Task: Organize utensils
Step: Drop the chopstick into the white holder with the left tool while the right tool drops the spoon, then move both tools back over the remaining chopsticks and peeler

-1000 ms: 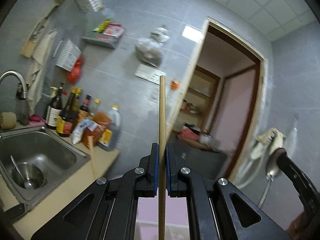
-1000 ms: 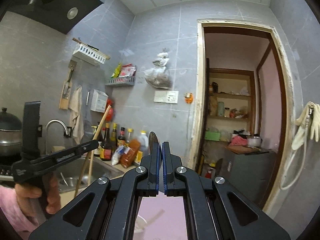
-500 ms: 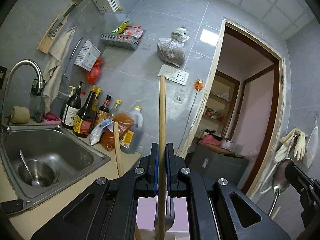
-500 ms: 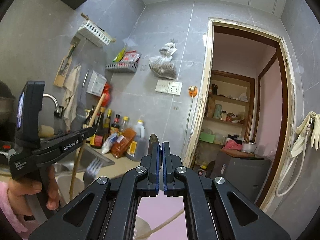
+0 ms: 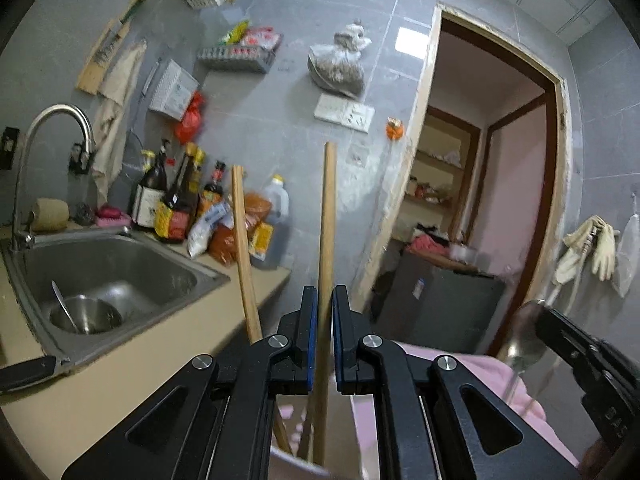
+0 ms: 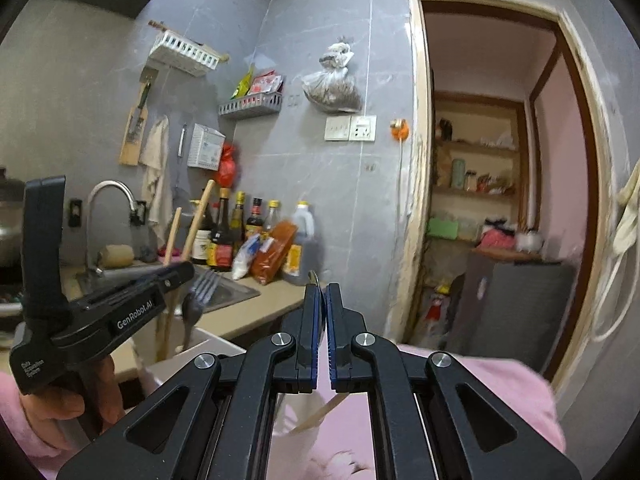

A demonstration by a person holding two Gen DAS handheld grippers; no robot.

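Both grippers have sunk toward the white holder (image 5: 296,462): left gripper (image 5: 324,312) pinches a wooden handle (image 5: 326,216) entering it, right gripper (image 6: 323,308) clamps a spoon (image 5: 524,340) just beside, insertion nearly done

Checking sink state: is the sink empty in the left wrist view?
No, a steel bowl with a spoon in it sits in the sink.
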